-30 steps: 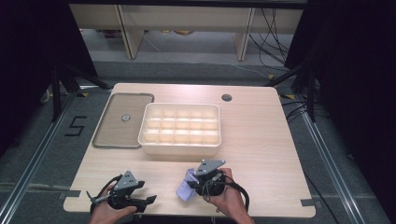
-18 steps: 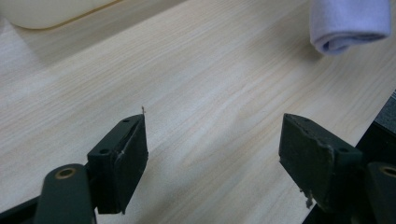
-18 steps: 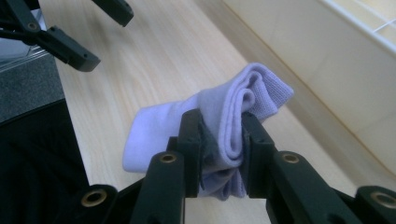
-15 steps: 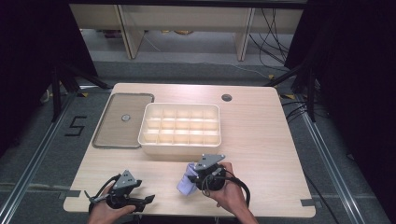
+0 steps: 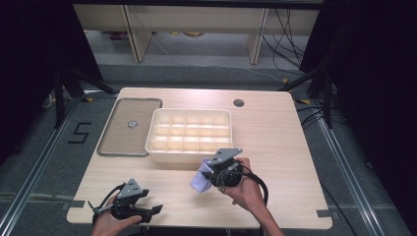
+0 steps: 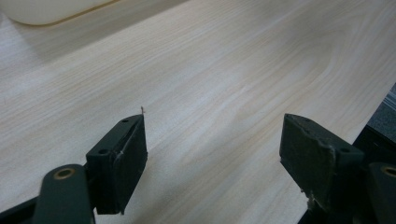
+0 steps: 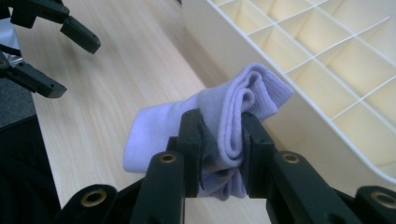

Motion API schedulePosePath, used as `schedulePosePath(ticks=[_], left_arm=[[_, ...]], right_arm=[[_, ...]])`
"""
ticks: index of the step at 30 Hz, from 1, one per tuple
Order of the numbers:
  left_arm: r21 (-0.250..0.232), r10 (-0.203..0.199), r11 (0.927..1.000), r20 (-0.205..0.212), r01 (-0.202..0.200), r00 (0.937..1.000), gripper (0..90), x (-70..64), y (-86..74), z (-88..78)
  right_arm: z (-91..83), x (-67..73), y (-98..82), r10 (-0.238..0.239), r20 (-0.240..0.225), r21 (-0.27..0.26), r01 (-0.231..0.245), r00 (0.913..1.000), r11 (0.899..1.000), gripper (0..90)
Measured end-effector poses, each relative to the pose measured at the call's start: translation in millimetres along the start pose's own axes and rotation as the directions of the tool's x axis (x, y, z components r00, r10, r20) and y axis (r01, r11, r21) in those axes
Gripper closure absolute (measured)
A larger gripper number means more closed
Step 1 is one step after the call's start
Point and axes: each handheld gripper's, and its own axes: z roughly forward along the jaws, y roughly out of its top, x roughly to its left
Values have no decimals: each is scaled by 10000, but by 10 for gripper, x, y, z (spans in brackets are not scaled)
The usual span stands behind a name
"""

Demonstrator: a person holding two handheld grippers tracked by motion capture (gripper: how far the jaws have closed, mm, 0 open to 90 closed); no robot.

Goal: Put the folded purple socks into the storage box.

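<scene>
2 grippers: left gripper (image 5: 156, 210), jaws apart, nothing between; right gripper (image 5: 206, 173), jaws clamped on 1 sock (image 5: 200, 178). 1 tray (image 5: 189, 158) just beyond the right gripper, w/ 15 cells, 3 rows x 5. 1 lid (image 5: 129, 127) farther off, beside the tray, w/ 1 knob (image 5: 132, 124). 1 table (image 5: 275, 142), 1 round hole (image 5: 239, 103) at its far edge. 2 hands.

Lid (image 5: 130, 127) left of tray (image 5: 189, 155) — sock (image 5: 200, 179) just before tray.
</scene>
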Motion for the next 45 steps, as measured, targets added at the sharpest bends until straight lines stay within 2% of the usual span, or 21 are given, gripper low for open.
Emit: schedulePosePath(ticks=[1, 2, 3, 4, 8, 10, 12, 13, 14, 17, 20, 22, 23, 29, 30, 32, 35, 36, 38, 42, 45], left_arm=[[27, 186, 9998, -8, -186, 9998, 225, 9, 3, -4], [7, -6, 10000, -19, 6, 10000, 225, -4, -1, 0], [64, 121, 9999, -91, -120, 9999, 225, 0, 1, -4], [-20, 4, 10000, -24, -4, 10000, 225, -14, 0, 1], [2, 189, 9998, -29, -189, 9998, 226, -8, 6, -1], [10, 152, 9999, -57, -152, 9999, 226, -6, 7, -6], [121, 262, 9996, -63, -261, 9996, 226, 8, 7, -18], [72, 47, 10000, -75, -47, 10000, 225, 1, 3, -12], [65, 207, 9998, -97, -206, 9997, 225, 14, 7, -15], [-92, 73, 9999, -78, -74, 9999, 226, 10, 6, -11], [-6, 156, 9999, -92, -156, 9998, 226, 12, 8, -17], [107, 141, 9998, -154, -140, 9998, 226, 3, 9, -21], [106, 239, 9997, -58, -238, 9997, 226, 8, 10, -22], [-49, 211, 9998, -98, -212, 9997, 226, 14, 9, -16], [-123, 109, 9999, -82, -110, 9999, 226, 12, 10, -12], [-139, 27, 9999, -121, -28, 9999, 226, 8, 8, -15], [-130, 121, 9998, -70, -122, 9999, 226, 12, 9, -12], [-51, 191, 9998, -83, -192, 9998, 226, 17, 11, -17], [-34, 219, 9998, -70, -219, 9997, 226, 13, 11, -17], [-40, 165, 9999, -96, -165, 9998, 226, 9, 11, -15], [66, 171, 9998, -61, -171, 9998, 226, 4, 9, -17]], right_arm=[[-20, -10, 15, 114, -2, 53, -114, 9999, 9999, 735], [-38, -26, 29, 68, 134, -62, -67, 9999, 10000, 735], [-56, -38, 45, 79, 156, -85, -77, 9998, 9999, 734], [-81, -56, 66, 94, 171, -52, -93, 9998, 9999, 735], [-114, -130, 145, -12, 213, -53, 13, 9998, 10000, 734], [-134, -162, 183, 204, 365, -95, -201, 9991, 9998, 734], [-164, -211, 222, 45, 501, -105, -40, 9987, 9999, 734], [-181, -222, 239, 205, 461, -111, -200, 9987, 9997, 734], [-202, -244, 261, 272, 473, -95, -267, 9985, 9996, 735], [-247, -326, 323, -54, 622, -243, 69, 9980, 9997, 734], [-312, -375, 381, 207, 849, -157, -194, 9962, 9997, 735], [-340, -424, 413, 101, 897, -120, -91, 9959, 9999, 734], [-339, -431, 422, 255, 985, -204, -236, 9948, 9995, 735], [-363, -540, 500, 271, 1122, -52, -267, 9933, 9996, 734], [-362, -571, 516, 134, 1188, -83, -125, 9928, 9999, 734], [-371, -608, 539, 317, 1303, -29, -316, 9910, 9995, 734], [-374, -679, 579, 165, 1405, 192, -194, 9899, 9996, 735], [-361, -699, 582, 89, 1476, 65, -100, 9890, 9999, 734], [-368, -732, 603, 189, 1539, 313, -240, 9879, 9992, 734], [-354, -799, 627, 258, 1753, 364, -326, 9842, 9988, 734], [-333, -821, 629, 678, 1757, 503, -777, 9821, 9957, 734]])
